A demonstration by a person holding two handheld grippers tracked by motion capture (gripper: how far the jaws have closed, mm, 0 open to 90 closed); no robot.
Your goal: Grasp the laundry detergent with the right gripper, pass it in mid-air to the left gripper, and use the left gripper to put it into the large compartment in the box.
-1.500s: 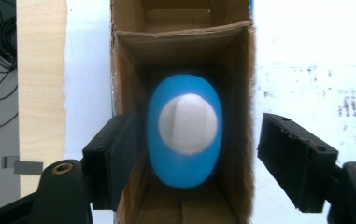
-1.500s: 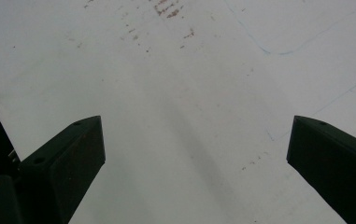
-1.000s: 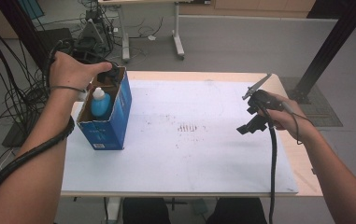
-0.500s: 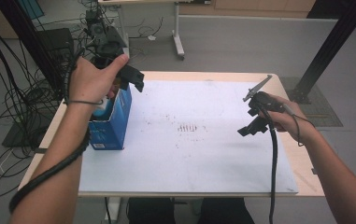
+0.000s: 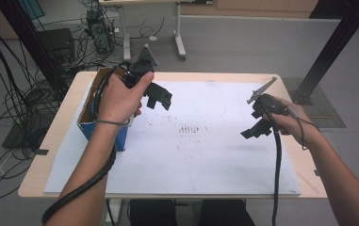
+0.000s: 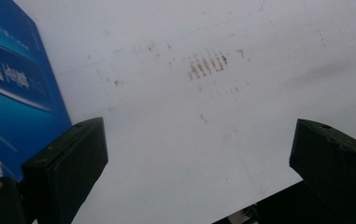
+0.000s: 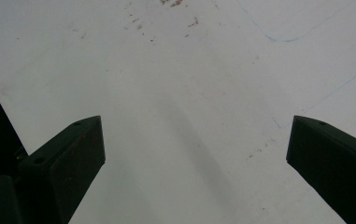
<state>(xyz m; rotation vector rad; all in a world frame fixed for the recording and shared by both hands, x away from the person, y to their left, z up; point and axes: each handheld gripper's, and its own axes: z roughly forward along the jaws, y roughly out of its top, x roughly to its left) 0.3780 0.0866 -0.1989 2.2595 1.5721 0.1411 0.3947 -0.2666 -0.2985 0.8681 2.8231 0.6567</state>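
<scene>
A blue carton [image 5: 88,129] with an open top stands at the table's left edge, and my left hand covers most of it. My left gripper [image 5: 159,99] hangs in the air just right of the carton, above the white sheet [image 5: 196,160], open and holding nothing. In the left gripper view the carton's blue side [image 6: 17,84] lies at the left, beyond the spread jaws of the left gripper [image 6: 199,158]. My right gripper [image 5: 255,120] hovers over the sheet's right part, open and holding nothing. The right gripper [image 7: 194,158] looks down on bare sheet [image 7: 189,93].
Brown smudge marks [image 5: 189,128] sit mid-sheet. The wooden table [image 5: 54,141] shows bare strips at left and right. A black post [image 5: 337,42] stands beyond the right corner. Cables and equipment [image 5: 59,47] crowd the floor at left.
My left gripper has risen from the carton's open top and swung right, out over the sheet. The right gripper has held its place.
</scene>
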